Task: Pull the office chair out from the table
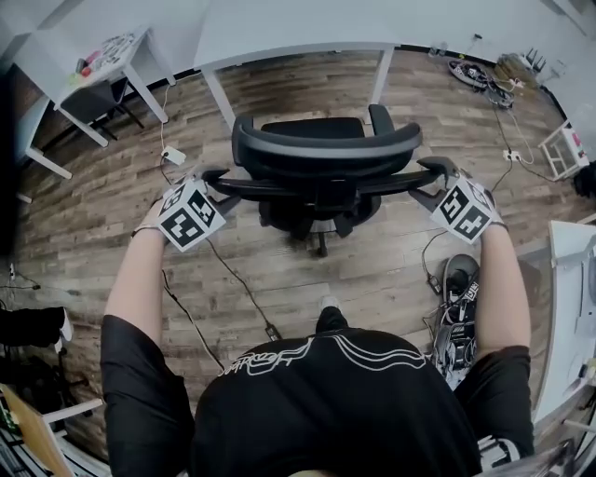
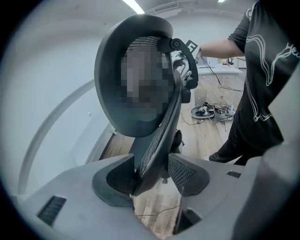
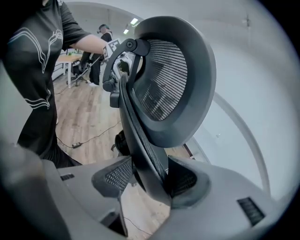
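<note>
Task thing: the office chair (image 1: 321, 154), black with a mesh back, stands on the floor just in front of the surface, its back turned toward the head camera. I read its seat as clear of the surface's front edge, lined up between the two front legs.
Left claw: my left claw (image 2: 152, 176) grips the left side edge of the chair's backrest. The rim runs up between the two pads.
Right claw: my right claw (image 3: 145, 178) grips the opposite side edge of the backrest in the same way. The mesh headrest rises above it.
Surface: the surface (image 1: 298, 28) is white and sits at the top of the head view against a pale wall. Two slim white legs show.
Floor: the floor (image 1: 279, 270) is grey-brown wood planks.
Cables: a black cable (image 1: 233, 279) trails across the planks behind the chair. A white adapter (image 1: 173, 156) lies near the surface's left leg.
Side table: a smaller white table (image 1: 116, 56) stands at an angle at upper left. The small coloured things on it are too small for me to name.
Right of room: a cable heap (image 1: 480, 74) lies by the far wall. A white rack (image 1: 563, 149) stands nearer, and the edge of another white top (image 1: 570, 270) shows at the frame's side.
Person: the person (image 1: 326, 391) wears a black shirt with a white line print and stands behind the chair, one arm out to each side of the backrest.
</note>
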